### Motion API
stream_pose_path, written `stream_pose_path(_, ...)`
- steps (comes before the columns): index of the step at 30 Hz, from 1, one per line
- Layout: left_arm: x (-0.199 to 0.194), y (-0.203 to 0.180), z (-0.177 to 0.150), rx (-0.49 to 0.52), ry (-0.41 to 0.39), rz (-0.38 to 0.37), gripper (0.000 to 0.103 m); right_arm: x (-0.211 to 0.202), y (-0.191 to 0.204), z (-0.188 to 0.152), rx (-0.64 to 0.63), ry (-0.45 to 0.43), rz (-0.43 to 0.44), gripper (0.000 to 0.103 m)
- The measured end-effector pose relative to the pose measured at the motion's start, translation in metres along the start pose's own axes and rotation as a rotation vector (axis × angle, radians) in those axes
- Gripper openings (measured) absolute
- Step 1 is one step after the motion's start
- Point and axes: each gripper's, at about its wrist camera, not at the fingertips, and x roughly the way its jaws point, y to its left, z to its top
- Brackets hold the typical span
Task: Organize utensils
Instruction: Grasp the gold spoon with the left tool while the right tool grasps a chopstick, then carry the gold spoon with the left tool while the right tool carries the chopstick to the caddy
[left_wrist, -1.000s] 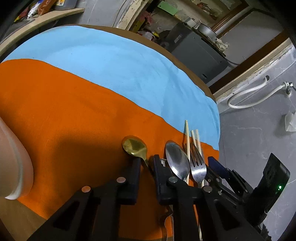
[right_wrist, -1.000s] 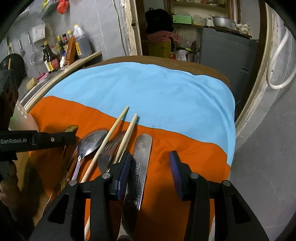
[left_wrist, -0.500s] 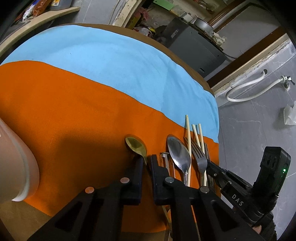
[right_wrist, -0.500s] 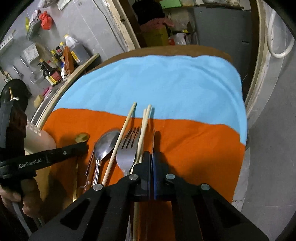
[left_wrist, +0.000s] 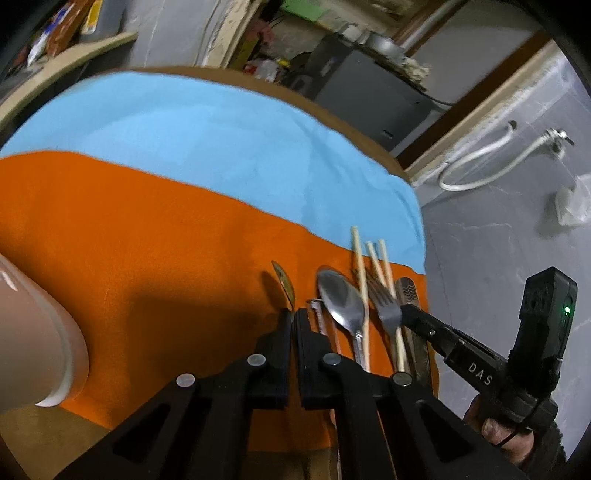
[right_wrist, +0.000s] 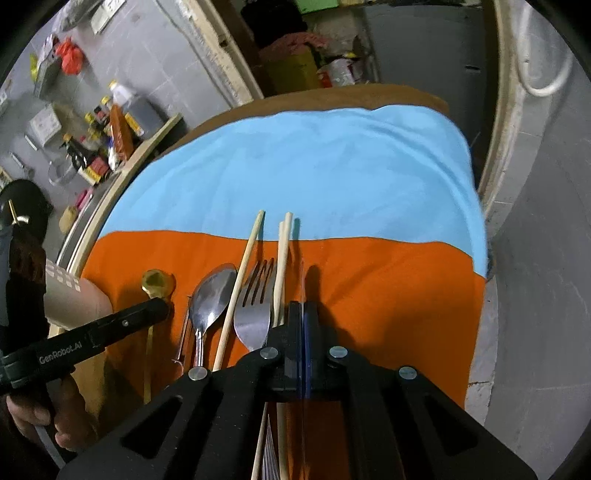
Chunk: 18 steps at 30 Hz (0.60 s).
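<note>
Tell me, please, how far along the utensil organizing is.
Done: nothing looks put away yet. In hand: the left claw is shut on the gold spoon, and the right claw on the knife. Left: the silver spoon, fork and chopsticks lie on the orange cloth.

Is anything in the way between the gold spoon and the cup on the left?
No. Only bare orange cloth lies between the gold spoon and the cup. The left gripper has its fingers shut on the spoon's handle, and the other utensils lie away from the cup.

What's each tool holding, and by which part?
Left tool grips the gold spoon at its neck; right tool pinches the steel knife blade edge-on.
</note>
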Motion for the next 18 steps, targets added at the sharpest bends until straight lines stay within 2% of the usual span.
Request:
stream_pose_path(6,-0.031,-0.017,-0.006,0.097,-0.103,-0.026,0.003,-0.034,-0.001,-0.016,0.078,-0.149,0.027,0.001)
stream_pose_path(8,-0.043,-0.022,-0.007,0.127,-0.137,-0.033,0.003,-0.048,0.006,-0.020,0.078,-0.215,0.034,0.001)
stream_pose_path(13,-0.071,-0.026,-0.007,0.180,-0.212,-0.047,0.003,-0.069,0.021,-0.023,0.092,-0.313,0.045,0.001)
stream_pose_path(18,-0.096,-0.027,-0.003,0.204,-0.281,-0.069,0.003,-0.096,0.042,-0.026,0.054,-0.411,0.024,0.001)
